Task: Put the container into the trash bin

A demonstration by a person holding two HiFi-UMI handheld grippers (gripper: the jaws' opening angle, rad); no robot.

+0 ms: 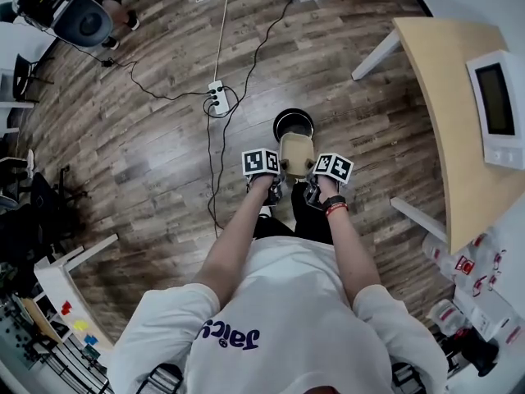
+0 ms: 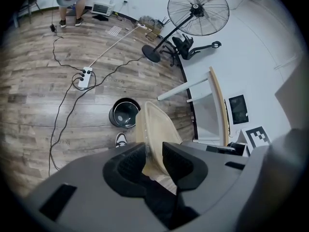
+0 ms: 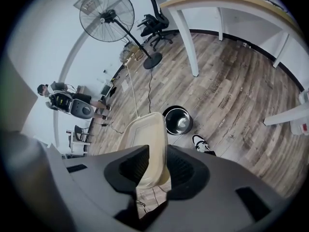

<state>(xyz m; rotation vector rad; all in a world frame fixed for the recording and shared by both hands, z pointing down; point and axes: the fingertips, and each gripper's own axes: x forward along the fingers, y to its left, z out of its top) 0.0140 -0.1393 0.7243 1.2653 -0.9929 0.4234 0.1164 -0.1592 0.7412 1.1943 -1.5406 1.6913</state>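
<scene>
Head view, centre of frame: beige tray-like container held up off the wood floor between both claws. It sits just below the black trash bin in the picture; can't tell whether any part is over the bin's mouth. Left claw and right claw are mostly hidden here by their marker cubes and the person's forearms.

Left gripper view: jaws clenched on one thin edge of the container, whose lower end is hidden between the pads. The bin is on the floor just left of the container's top, with one shoe below it.

Right gripper view: jaws clenched on the opposite edge, the container's bottom part covered by the jaws. The bin is just right of its upper end.

Power strip and cables lie above the bin in the head view. Counter at upper right, cut off by the frame edge, carries a white device. Items at lower right are too small to name.
</scene>
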